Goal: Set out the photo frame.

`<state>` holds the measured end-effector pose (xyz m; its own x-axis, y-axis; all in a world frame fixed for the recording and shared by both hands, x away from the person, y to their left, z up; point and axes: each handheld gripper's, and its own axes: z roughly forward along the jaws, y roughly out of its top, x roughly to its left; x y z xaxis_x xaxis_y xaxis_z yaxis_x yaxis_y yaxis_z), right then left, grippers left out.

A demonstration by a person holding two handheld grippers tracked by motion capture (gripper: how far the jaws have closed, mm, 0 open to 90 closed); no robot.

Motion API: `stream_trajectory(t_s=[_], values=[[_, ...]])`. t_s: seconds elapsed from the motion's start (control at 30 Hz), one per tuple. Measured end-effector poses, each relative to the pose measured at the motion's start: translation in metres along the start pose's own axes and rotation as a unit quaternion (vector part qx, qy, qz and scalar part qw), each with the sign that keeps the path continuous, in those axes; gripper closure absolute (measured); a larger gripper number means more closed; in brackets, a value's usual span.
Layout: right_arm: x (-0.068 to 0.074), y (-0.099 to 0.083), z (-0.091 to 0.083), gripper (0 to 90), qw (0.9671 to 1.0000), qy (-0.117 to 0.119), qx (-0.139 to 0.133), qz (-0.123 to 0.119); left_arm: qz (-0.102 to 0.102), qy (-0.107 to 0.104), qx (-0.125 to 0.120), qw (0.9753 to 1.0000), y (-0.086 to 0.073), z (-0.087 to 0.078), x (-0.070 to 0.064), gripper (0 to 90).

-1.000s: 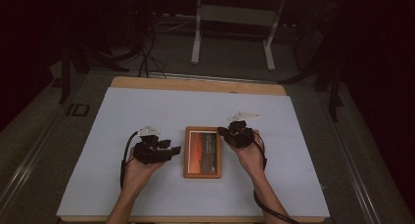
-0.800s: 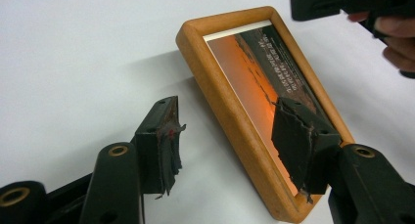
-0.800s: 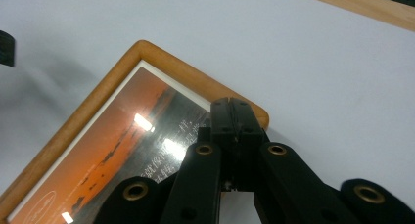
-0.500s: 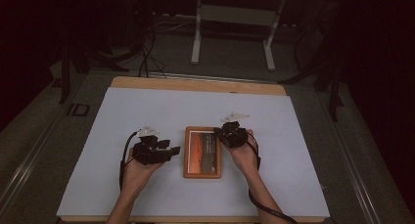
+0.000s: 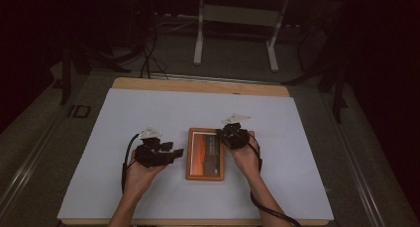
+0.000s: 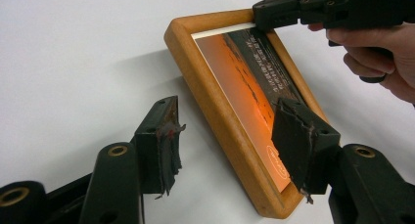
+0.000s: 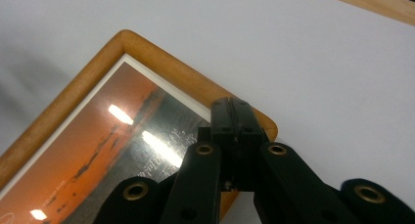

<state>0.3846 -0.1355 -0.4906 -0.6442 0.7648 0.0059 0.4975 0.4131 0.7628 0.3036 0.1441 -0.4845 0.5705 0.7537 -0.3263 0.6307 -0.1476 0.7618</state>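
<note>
A wooden picture frame [image 5: 205, 154] with an orange sunset print lies flat in the middle of the white table top [image 5: 148, 113]. My left gripper [image 5: 177, 151] is open just left of the frame. In the left gripper view its jaws [image 6: 230, 141] straddle the frame's [image 6: 220, 106] near long edge, one pad on each side and apart from the wood. My right gripper [image 5: 219, 136] is shut with nothing between its jaws. Its closed tip [image 7: 234, 117] sits over the far right corner of the frame [image 7: 98, 136]. The left gripper view also shows that gripper [image 6: 274, 11] at that corner.
The white surface runs wide on all sides of the frame. A wooden table edge [image 5: 198, 85] shows at the back. Beyond it the floor holds cables and a metal stand [image 5: 235, 19].
My right gripper has moved left onto the frame's far right corner. The left gripper and the frame have hardly moved.
</note>
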Motion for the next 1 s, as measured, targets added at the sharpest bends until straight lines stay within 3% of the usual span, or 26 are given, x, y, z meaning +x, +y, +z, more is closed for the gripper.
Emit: stream_trajectory(t_s=[0.43, 0.87, 1.0], values=[[-0.014, -0.011, 0.003, 90.0, 0.9996, -0.011, 0.015, 0.023, 0.001, 0.000, 0.000, 1.0000, 0.000, 0.004, -0.007, 41.4], [-0.025, -0.022, 0.010, 90.0, 0.9985, -0.009, 0.027, 0.046, 0.011, -0.019, 0.004, 0.9998, 0.000, 0.013, -0.021, 34.2], [-0.024, -0.021, 0.010, 90.0, 0.9985, -0.011, 0.031, 0.043, 0.009, -0.025, 0.004, 0.9996, 0.000, 0.014, -0.023, 33.3]])
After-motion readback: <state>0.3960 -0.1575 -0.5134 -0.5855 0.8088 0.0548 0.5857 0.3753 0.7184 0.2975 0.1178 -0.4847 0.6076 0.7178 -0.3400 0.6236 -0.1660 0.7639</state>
